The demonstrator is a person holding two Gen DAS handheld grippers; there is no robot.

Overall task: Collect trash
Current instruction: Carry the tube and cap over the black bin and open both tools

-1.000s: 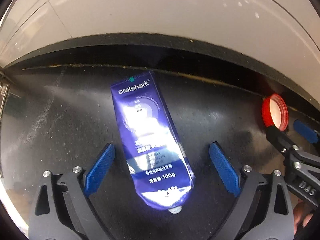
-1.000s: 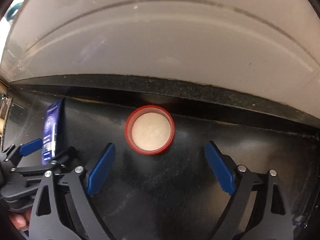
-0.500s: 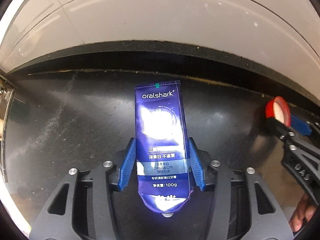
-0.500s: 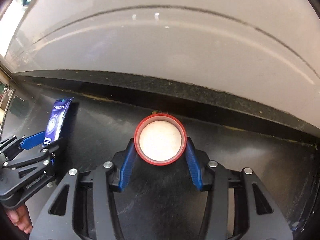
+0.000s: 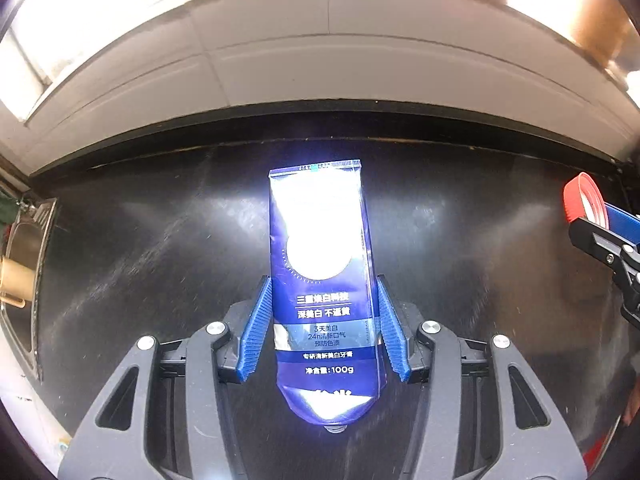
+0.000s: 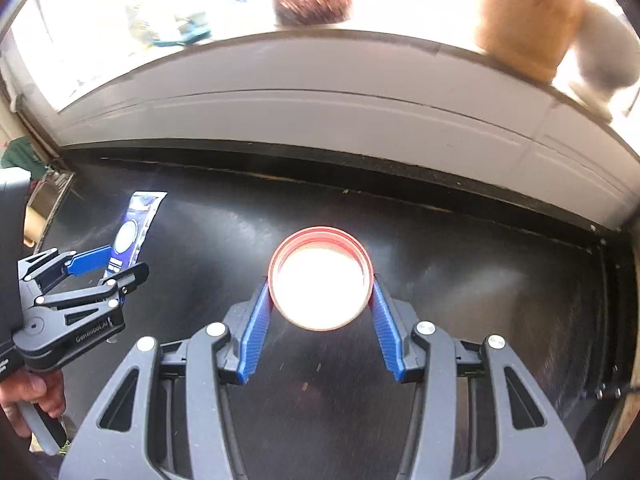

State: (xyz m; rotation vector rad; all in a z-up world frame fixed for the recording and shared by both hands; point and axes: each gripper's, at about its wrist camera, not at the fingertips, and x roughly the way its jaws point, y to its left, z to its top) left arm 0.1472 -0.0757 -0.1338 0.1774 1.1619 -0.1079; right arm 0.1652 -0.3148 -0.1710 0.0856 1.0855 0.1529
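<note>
A flattened blue toothpaste tube (image 5: 324,280) hangs above the black counter (image 5: 140,240), with my left gripper (image 5: 324,292) shut on its lower half; its cap end points back toward the camera. In the right wrist view the same tube (image 6: 132,236) shows at the left in the left gripper (image 6: 102,268), held by a hand (image 6: 28,396). My right gripper (image 6: 320,280) is shut on a red jar lid (image 6: 320,276), pale inside, lifted off the counter (image 6: 460,280). The lid (image 5: 580,200) also shows at the right edge of the left wrist view.
A pale tiled wall (image 5: 320,60) rises behind the counter, topped by a bright sill with a brown brush (image 6: 312,0) and an orange-brown jar (image 6: 528,16). A steel sink (image 5: 24,264) lies at the far left.
Both grippers closed, the left on the toothpaste tube and the right on the red lid, then rose off the counter with them. The sill has come into view.
</note>
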